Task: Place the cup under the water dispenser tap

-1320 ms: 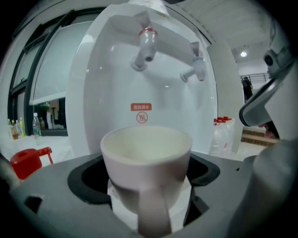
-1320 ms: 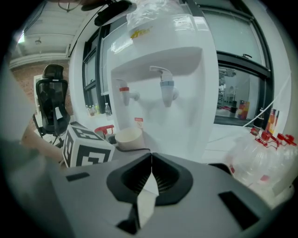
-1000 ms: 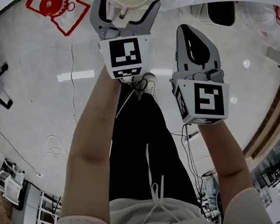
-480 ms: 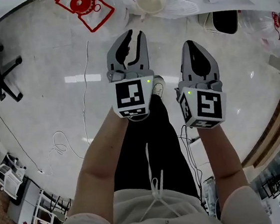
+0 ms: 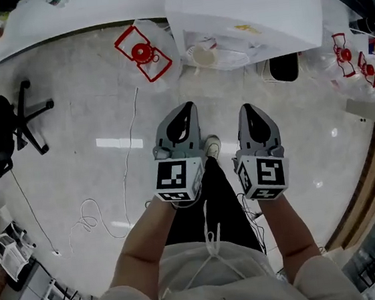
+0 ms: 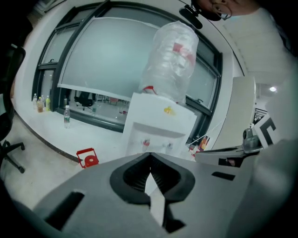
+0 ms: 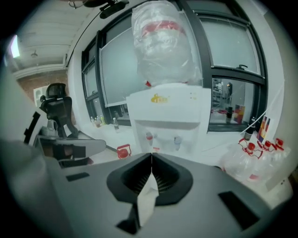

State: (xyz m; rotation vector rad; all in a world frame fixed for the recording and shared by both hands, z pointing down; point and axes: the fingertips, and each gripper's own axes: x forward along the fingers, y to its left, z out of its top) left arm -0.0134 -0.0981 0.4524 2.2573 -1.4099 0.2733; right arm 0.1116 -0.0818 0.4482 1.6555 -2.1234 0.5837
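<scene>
Cup [image 5: 202, 55], one, at dispenser [image 5: 246, 11]; left gripper [image 5: 187, 105], right gripper [image 5: 244, 106] closed.

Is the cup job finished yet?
Looks done: the cup sits in the recess of the water dispenser, beneath its taps. Nothing is in hand: the left gripper has just closed empty, the right gripper is shut empty. Nothing seems left.

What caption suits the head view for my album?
Cup standing in the water dispenser bay, seen from above.
</scene>
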